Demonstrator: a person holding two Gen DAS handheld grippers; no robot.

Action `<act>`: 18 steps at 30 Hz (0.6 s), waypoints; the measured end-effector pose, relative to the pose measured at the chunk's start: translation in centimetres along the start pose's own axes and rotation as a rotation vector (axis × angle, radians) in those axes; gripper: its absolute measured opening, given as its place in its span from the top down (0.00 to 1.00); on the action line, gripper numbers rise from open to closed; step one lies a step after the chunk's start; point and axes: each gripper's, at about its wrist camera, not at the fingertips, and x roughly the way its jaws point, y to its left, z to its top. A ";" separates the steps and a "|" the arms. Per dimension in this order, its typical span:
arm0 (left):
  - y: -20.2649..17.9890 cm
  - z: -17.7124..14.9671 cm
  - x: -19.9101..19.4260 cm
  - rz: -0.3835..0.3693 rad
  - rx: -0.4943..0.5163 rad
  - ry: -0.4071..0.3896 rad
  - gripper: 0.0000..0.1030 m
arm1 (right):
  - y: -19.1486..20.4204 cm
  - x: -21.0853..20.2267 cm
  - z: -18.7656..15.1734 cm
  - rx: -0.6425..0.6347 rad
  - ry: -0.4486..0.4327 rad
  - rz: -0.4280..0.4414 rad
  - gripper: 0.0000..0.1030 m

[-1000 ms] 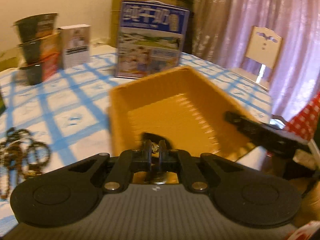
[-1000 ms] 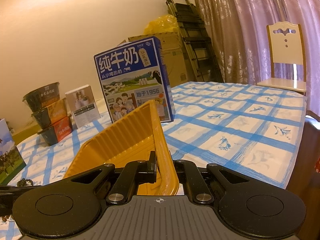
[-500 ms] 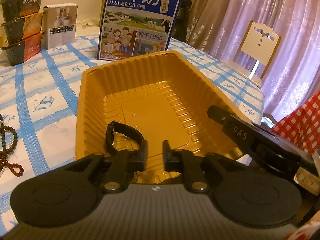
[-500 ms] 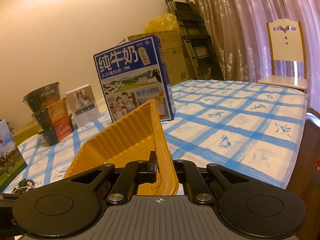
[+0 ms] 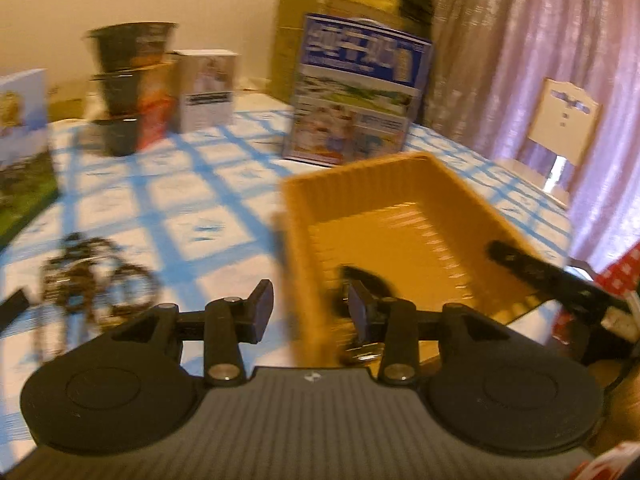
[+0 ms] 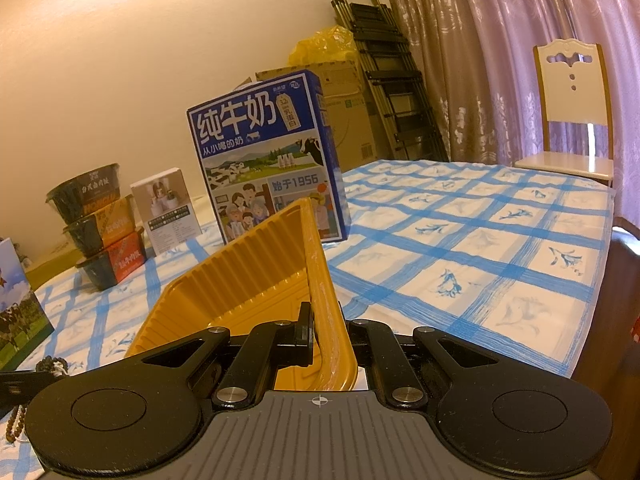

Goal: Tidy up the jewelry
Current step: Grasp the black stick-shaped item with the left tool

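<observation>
An orange ribbed plastic tray [image 5: 404, 236] lies on the blue-checked tablecloth. A black band [image 5: 364, 278] sits inside its near end, with a small shiny piece [image 5: 362, 351] just below it. My left gripper [image 5: 309, 312] hovers over the tray's near left corner. Its jaws are opening and no thing is pressed between them. A blurred pile of dark bead strings [image 5: 94, 278] lies on the cloth to its left. My right gripper [image 6: 329, 332] is shut on the tray's [image 6: 248, 280] right rim, and it appears as a black arm [image 5: 560, 284] in the left wrist view.
A blue milk carton [image 6: 264, 160] stands behind the tray. Stacked dark bowls [image 6: 100, 224] and a small white box [image 6: 168, 208] are at the back left. A picture card [image 6: 16, 308] stands far left. A white chair [image 6: 572, 108] is past the table's right edge.
My left gripper opened, left the black band in the tray, and swung left and back, bringing the bead pile into view. The right gripper and tray stayed still.
</observation>
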 end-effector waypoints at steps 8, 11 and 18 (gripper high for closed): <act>6.4 -2.2 -2.6 0.196 -0.001 0.033 0.61 | -0.1 0.0 0.0 0.000 0.001 0.000 0.93; 8.5 -3.5 -3.0 0.267 0.029 0.061 0.61 | -0.1 0.0 0.0 -0.002 0.000 -0.001 0.93; 14.3 -4.7 -2.1 0.391 0.115 0.082 0.61 | -0.3 0.0 -0.2 -0.018 -0.002 -0.017 0.93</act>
